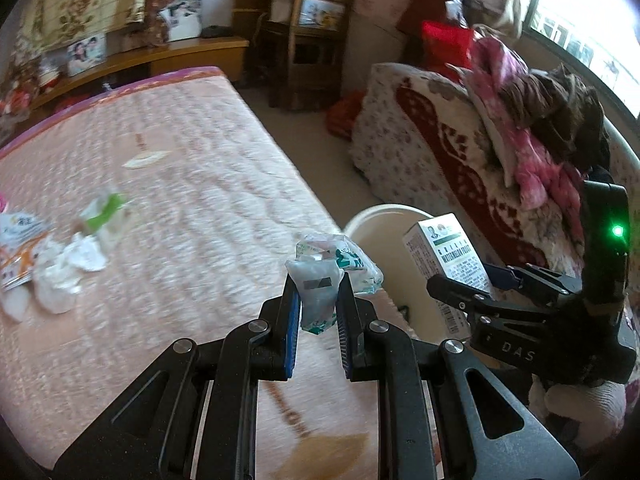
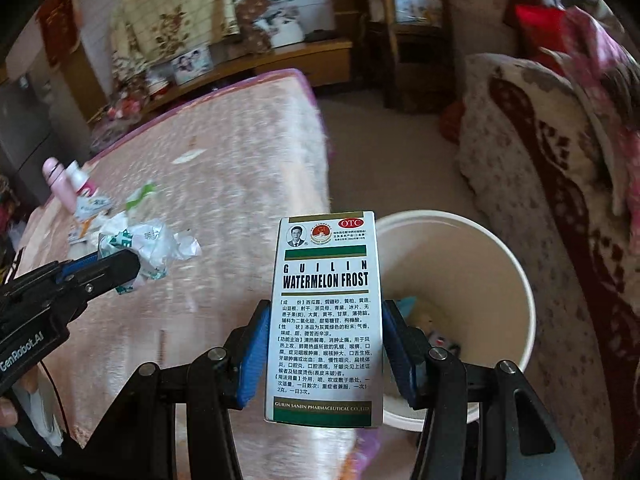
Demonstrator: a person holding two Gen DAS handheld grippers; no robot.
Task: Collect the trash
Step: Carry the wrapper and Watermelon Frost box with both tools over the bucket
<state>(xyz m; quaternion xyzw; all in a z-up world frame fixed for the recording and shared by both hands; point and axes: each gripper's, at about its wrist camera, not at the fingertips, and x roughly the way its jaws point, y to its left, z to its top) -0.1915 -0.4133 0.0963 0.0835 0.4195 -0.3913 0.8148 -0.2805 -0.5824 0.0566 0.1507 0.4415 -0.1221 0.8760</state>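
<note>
While litter (image 1: pixel 72 264) dots the bed (image 1: pixel 180 200), a bin (image 2: pixel 460 264) stands beside it.

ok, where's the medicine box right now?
The medicine box is clamped upright in the right claw, centre of the right wrist view, past the bed's edge with the white bin just to its right.
</note>
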